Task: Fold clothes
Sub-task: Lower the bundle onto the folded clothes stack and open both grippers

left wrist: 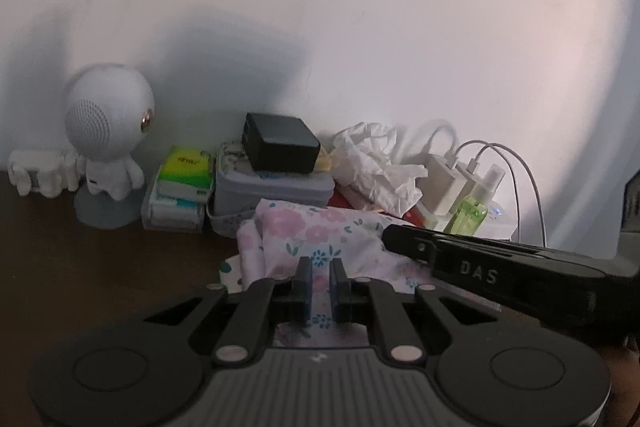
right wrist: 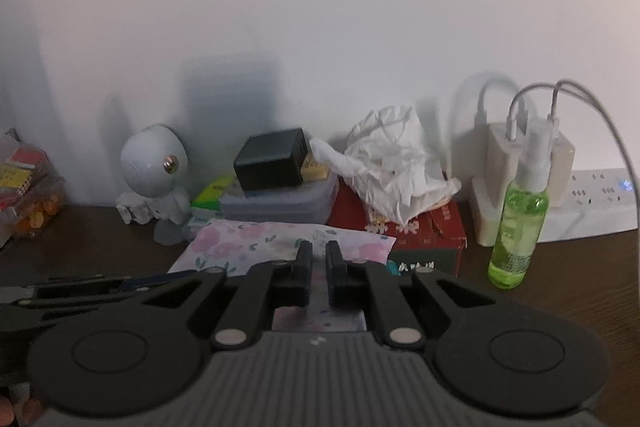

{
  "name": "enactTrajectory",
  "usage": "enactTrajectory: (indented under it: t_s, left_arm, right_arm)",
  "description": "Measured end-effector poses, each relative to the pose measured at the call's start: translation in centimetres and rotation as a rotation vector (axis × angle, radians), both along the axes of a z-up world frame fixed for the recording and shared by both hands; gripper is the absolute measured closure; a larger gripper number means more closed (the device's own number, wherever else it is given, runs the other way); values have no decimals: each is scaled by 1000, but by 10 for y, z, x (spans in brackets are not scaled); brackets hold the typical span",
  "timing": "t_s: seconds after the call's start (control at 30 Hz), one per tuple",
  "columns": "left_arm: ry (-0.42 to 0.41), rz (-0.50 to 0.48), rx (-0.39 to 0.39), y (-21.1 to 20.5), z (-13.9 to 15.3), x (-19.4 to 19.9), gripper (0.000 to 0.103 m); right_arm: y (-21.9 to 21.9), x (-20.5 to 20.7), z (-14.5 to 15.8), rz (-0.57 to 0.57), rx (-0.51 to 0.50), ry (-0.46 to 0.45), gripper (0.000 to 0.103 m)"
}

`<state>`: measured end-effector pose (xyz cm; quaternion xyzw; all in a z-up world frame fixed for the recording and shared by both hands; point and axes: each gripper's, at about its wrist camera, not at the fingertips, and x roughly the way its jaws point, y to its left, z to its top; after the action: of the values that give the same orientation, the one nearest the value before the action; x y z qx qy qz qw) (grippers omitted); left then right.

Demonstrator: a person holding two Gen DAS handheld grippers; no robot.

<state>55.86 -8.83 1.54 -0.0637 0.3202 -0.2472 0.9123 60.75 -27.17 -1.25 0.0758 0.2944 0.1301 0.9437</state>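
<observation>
A round-headed white robot figure (right wrist: 154,183) is seen at the left of a dark wooden desk (right wrist: 100,239), beside a matte black box (right wrist: 270,163) stacked on a pale tin. At centre, a soft floral-print cloth (right wrist: 256,243) lies flat, its long axis running left to right. Its near edge is pinched by the closed left gripper (left wrist: 320,269) and closed right gripper (right wrist: 318,253). A translucent green spray bottle (right wrist: 518,227) stands upright at right.

One floral garment (left wrist: 320,231), two tongs (left wrist: 320,277) (right wrist: 319,263), one green spray bottle (right wrist: 520,223)
</observation>
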Motion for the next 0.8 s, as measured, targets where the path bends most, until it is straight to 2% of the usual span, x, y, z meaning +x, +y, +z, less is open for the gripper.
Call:
enactTrajectory:
  t_s: [0.07,0.13,0.17,0.27,0.33,0.4,0.5,0.6,0.8]
  left_arm:
    - [1,2,-20,3,2,-1,94]
    - [-8,5,-79,12,10,-4,86]
    - [-20,6,-112,18,15,-7,79]
    - [-80,4,-124,28,29,-17,78]
    - [-99,-16,-81,26,31,-22,78]
    - [-76,-39,-45,22,26,-24,86]
    - [-51,-49,-13,13,15,-24,88]
    - [-42,-42,-10,9,9,-23,88]
    - [-34,-40,10,3,1,-19,88]
  right_arm:
    - [-2,-2,2,10,11,-7,96]
    - [-14,-11,13,8,95,-51,95]
    - [-21,-16,19,6,141,-75,95]
    - [-32,-37,37,30,193,-128,95]
    - [-26,-47,40,58,144,-136,95]
    - [-15,-52,35,77,68,-127,95]
    - [-2,-49,23,85,-14,-106,95]
    - [1,-35,10,69,-34,-81,95]
    - [-7,-20,-4,65,29,-46,96]
